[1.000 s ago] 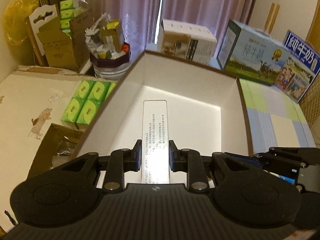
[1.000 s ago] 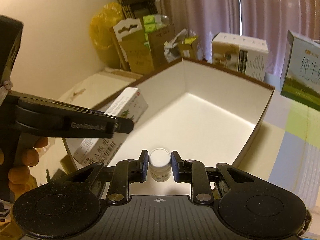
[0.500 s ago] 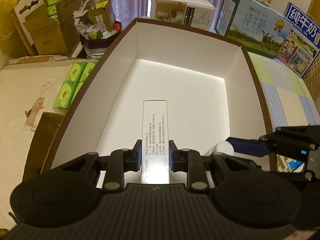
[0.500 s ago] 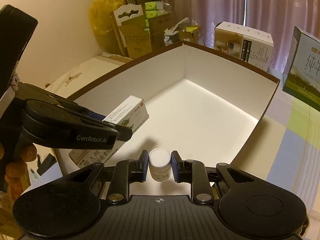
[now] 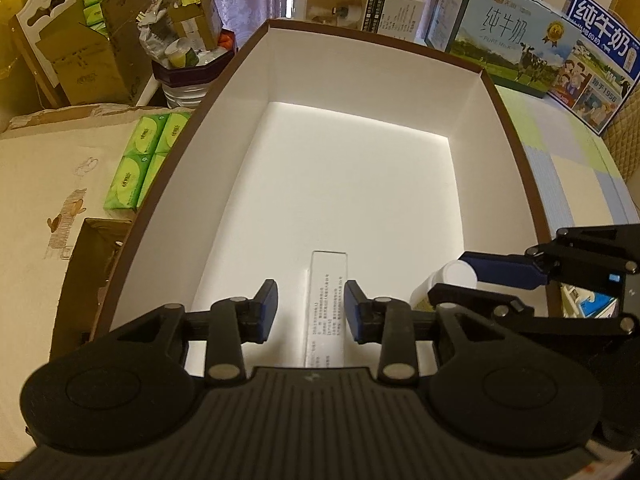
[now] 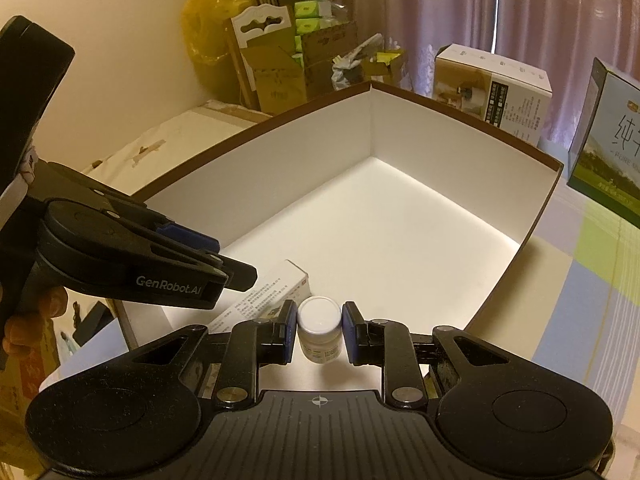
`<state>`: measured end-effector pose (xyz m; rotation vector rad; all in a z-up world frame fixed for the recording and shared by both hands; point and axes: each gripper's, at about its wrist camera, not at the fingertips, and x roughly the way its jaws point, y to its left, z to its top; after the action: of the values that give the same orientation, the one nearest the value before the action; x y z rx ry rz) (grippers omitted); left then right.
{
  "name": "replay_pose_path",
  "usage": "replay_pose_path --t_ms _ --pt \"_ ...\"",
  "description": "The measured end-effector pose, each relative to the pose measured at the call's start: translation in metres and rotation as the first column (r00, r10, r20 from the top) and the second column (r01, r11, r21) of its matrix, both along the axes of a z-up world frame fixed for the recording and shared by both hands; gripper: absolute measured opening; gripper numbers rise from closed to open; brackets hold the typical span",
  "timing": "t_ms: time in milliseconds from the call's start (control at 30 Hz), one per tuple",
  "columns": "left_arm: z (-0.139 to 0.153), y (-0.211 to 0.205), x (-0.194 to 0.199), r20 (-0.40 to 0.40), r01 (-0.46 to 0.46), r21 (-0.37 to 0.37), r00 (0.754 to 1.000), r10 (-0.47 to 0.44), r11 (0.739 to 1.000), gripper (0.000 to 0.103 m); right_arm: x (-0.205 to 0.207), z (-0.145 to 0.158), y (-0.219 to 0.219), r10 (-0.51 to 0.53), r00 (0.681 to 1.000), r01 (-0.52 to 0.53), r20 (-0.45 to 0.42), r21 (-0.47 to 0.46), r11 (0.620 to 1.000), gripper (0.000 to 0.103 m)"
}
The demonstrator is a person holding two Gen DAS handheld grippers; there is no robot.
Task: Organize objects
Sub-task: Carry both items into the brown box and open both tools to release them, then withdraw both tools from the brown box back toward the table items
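A big white box with a brown rim (image 5: 256,128) (image 6: 460,116) fills both views. A long white medicine carton (image 5: 326,300) (image 6: 280,292) lies on its floor near the front wall. My left gripper (image 5: 311,306) (image 6: 230,264) straddles the carton and its jaws are opening; the blue pads stand off its sides. A small white bottle with a white cap (image 6: 320,328) (image 5: 452,280) is held upright by my right gripper (image 6: 319,330) (image 5: 450,276), which is shut on it just right of the carton, low over the box floor.
Milk cartons (image 5: 516,36) and a white appliance box (image 5: 360,4) stand behind the big box. Green tissue packs (image 5: 140,160) and open cardboard boxes (image 5: 92,64) crowd its left side. A pastel patchwork mat (image 5: 568,168) lies to its right.
The left gripper sank into the box with the carton, then its jaws spread and let the carton rest on the floor. The right gripper keeps its hold on the bottle.
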<state>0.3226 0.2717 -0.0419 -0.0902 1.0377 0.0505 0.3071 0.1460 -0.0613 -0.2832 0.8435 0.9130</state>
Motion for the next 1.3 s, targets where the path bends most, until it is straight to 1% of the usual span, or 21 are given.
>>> replay_pose_path --t_ms 100,167,200,233,267,300,333,400,600,867,1067,1300 --pt "0.001 0.001 -0.001 0.001 -0.002 0.003 1.000 0.002 1.000 0.040 -0.002 0.000 0.001 0.010 1.000 -0.010 -0.008 0.007 1.000 0.021" --pt "0.001 0.002 -0.002 0.002 -0.001 0.005 1.000 0.001 1.000 0.041 -0.002 0.001 0.002 0.004 1.000 -0.004 -0.013 0.012 1.000 0.023" --pt "0.001 0.002 -0.002 0.002 -0.002 0.005 1.000 0.002 1.000 0.043 -0.002 0.001 0.002 0.000 1.000 0.000 -0.011 0.009 1.000 0.026" --pt "0.002 0.002 -0.002 0.002 -0.002 0.005 1.000 0.002 1.000 0.046 -0.002 0.001 0.003 -0.002 1.000 0.002 -0.007 0.004 1.000 0.033" --pt "0.002 0.002 -0.002 0.003 -0.001 0.007 1.000 0.001 1.000 0.047 -0.002 0.001 0.003 -0.005 1.000 0.005 -0.002 0.001 1.000 0.037" --pt "0.002 0.002 -0.003 0.005 0.000 0.009 1.000 0.000 1.000 0.049 -0.003 0.001 0.002 -0.010 1.000 0.010 0.004 0.002 1.000 0.043" --pt "0.003 0.004 -0.004 0.007 0.000 0.009 1.000 0.000 1.000 0.053 -0.003 0.002 0.001 -0.013 1.000 0.013 0.008 0.006 1.000 0.046" --pt "0.004 0.005 -0.005 0.012 -0.001 0.011 1.000 0.001 1.000 0.057 -0.004 0.003 0.000 -0.016 1.000 0.016 0.006 0.015 1.000 0.048" --pt "0.007 0.008 -0.009 0.021 0.001 0.016 1.000 -0.002 1.000 0.059 -0.009 0.006 -0.002 -0.027 1.000 0.027 0.011 0.017 0.999 0.050" --pt "0.014 0.009 -0.015 0.043 0.007 0.013 0.999 -0.008 1.000 0.061 -0.018 0.014 -0.009 -0.049 0.999 0.048 0.019 0.044 0.998 0.051" --pt "0.026 0.007 -0.023 0.075 0.009 0.005 0.997 -0.009 1.000 0.062 -0.029 0.028 -0.019 -0.081 0.996 0.079 0.021 0.091 0.993 0.051" --pt "0.047 0.002 -0.050 0.130 0.007 -0.011 0.992 -0.005 1.000 0.065 -0.050 0.049 -0.045 -0.112 0.994 0.108 0.015 0.167 0.980 0.051"
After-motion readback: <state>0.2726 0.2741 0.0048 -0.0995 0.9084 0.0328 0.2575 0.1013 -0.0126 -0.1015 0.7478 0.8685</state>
